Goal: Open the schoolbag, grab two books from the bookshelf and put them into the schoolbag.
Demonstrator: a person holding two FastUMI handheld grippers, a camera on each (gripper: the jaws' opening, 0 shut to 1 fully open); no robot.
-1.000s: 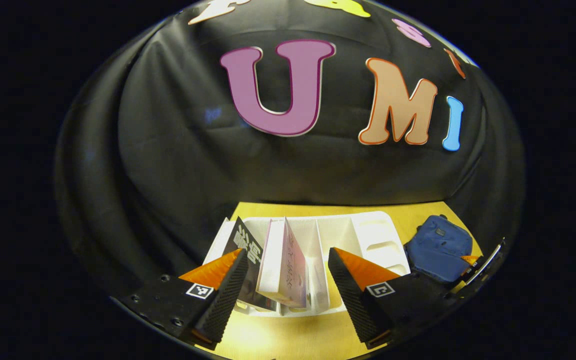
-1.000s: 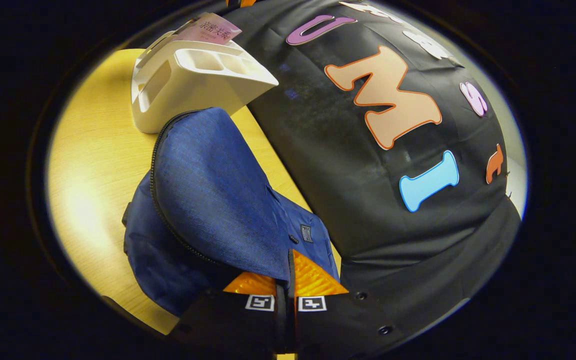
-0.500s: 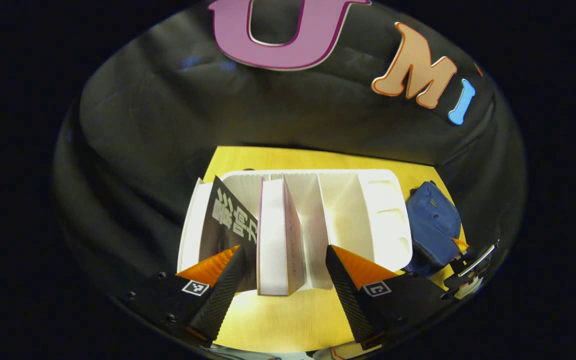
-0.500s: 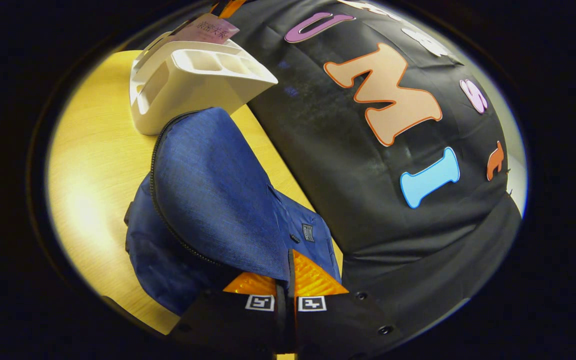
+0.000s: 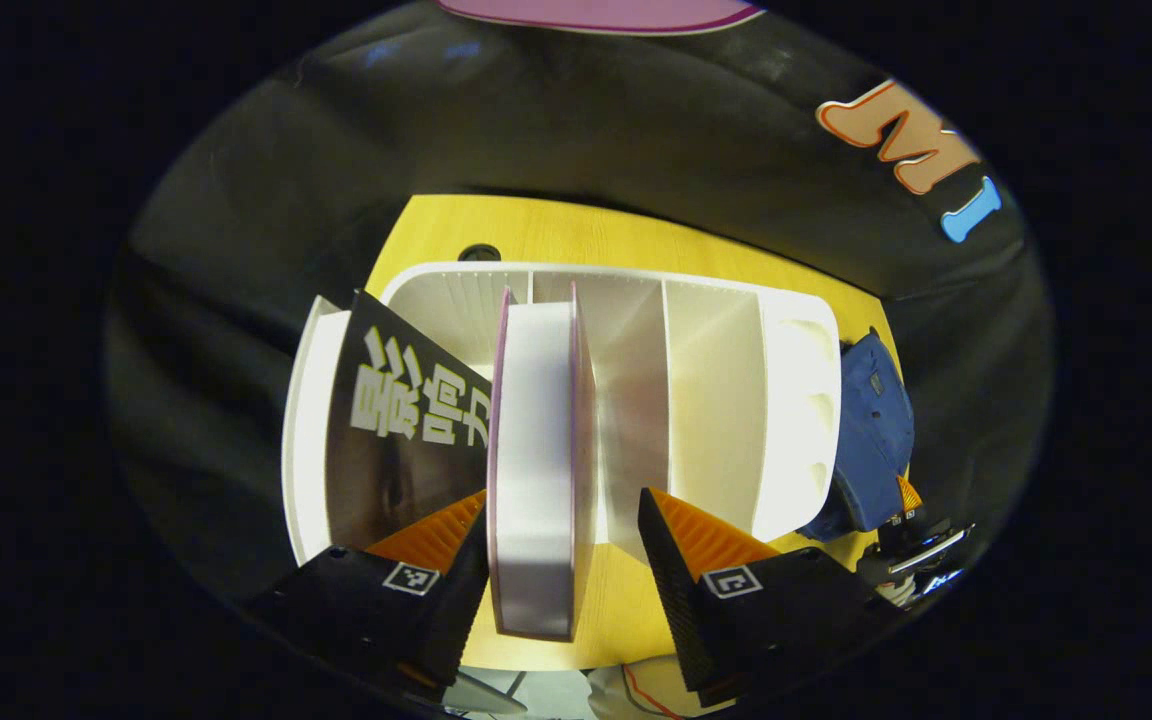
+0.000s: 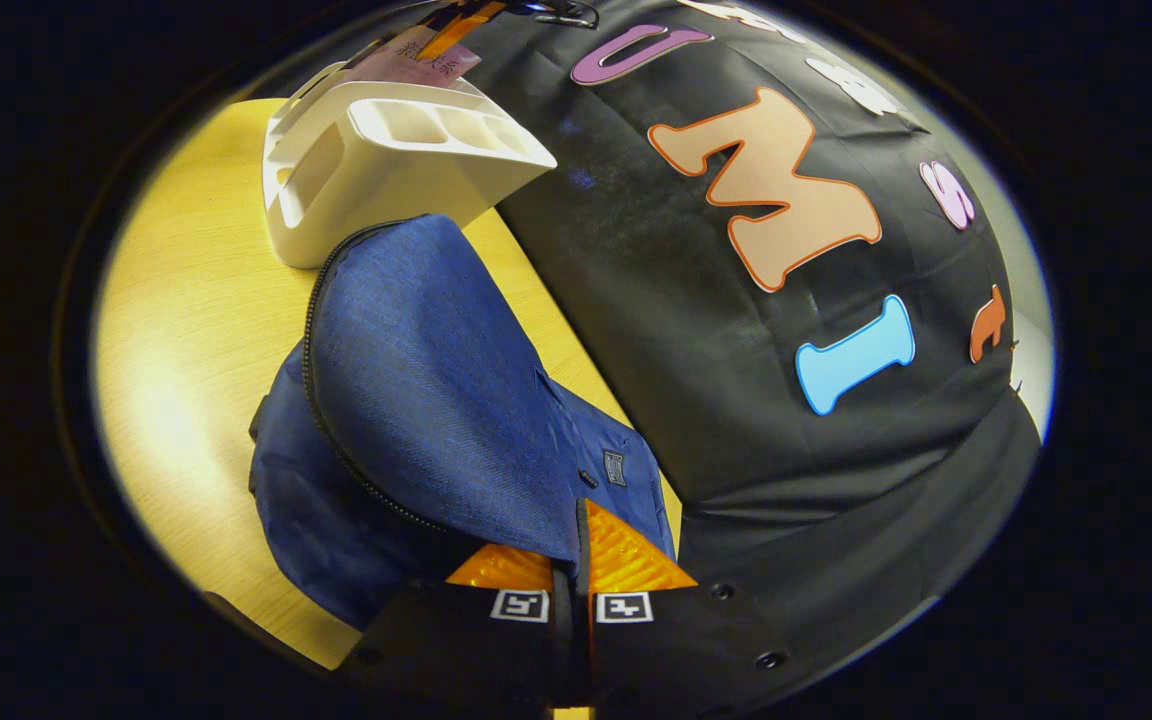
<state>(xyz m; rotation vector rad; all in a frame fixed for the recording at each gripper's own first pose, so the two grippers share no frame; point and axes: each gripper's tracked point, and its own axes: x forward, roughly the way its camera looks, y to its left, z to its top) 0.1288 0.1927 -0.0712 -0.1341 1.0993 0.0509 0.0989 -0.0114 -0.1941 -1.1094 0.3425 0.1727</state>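
A white bookshelf stands on the table, seen from above in the left gripper view. A black book leans in its left slot. A pink-edged white book stands upright beside it. My left gripper is open and straddles this book; one finger is close against it, the other stands apart. The blue schoolbag lies beside the bookshelf. My right gripper is shut on the bag's lifted flap, holding it up. The pink book sticks out of the shelf top.
The yellow wooden table has free room in front of the bag and shelf. The black cloth wall hangs close behind both. In the left gripper view the schoolbag lies just right of the shelf.
My left gripper has tilted down and come in over the shelf, so the pink-edged book now sits between its open fingers. The right gripper still holds the flap in place.
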